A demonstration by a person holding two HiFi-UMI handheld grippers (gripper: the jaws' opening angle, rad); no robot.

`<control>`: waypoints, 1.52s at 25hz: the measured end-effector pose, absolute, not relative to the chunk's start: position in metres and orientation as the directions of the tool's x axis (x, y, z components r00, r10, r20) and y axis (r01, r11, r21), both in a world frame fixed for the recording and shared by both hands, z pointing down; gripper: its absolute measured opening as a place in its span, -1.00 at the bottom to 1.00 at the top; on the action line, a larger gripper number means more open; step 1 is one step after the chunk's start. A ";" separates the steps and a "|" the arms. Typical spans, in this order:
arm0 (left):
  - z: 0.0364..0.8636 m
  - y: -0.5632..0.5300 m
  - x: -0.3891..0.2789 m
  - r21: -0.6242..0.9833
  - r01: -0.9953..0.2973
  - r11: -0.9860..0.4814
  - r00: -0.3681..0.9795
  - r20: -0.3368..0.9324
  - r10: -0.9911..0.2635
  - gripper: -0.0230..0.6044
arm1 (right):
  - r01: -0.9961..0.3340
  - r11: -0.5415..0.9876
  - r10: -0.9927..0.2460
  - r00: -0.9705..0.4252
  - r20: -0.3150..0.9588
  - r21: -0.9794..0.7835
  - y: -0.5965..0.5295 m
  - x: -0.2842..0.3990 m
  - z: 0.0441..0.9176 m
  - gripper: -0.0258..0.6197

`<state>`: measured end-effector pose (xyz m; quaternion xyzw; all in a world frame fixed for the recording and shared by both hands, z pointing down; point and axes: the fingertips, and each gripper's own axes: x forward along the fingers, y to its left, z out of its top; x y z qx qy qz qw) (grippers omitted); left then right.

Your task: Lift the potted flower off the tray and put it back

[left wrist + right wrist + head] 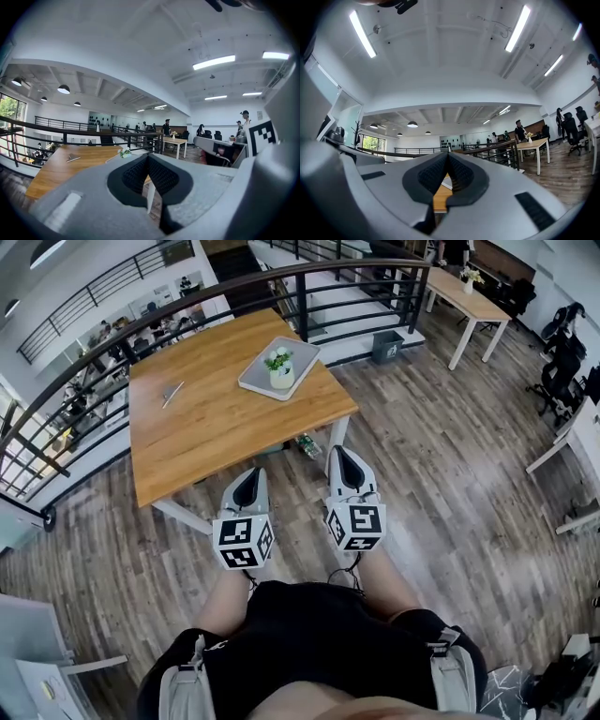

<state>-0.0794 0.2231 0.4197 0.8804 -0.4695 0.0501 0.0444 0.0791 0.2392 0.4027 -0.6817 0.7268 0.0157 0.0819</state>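
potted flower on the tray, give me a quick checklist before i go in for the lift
1. Potted flower upright on the tray: ok.
2. Tray lying flat on the table: ok.
3. Left gripper open for a grasp: not ok, jaws together with nothing between them.
4. Right gripper open for a grasp: not ok, jaws together with nothing between them.
5. Grippers near the pot: not ok, both are short of the table's near edge.
6. Tabletop in front of the tray clear: ok, the small grey object lies well to the left.
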 end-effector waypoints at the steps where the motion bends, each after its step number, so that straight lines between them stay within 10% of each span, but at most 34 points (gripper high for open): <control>1: 0.422 0.222 -0.077 0.031 -0.834 -0.551 0.550 0.129 -0.825 -0.89 | -0.993 0.071 -0.988 -0.058 -0.141 -0.091 0.238 0.083 0.405 -0.93; 38: 0.419 -0.116 -0.084 0.091 -0.799 -0.595 0.601 0.111 -0.791 -0.89 | -0.996 0.065 -0.989 -0.057 -0.135 -0.061 -0.087 0.068 0.396 -0.93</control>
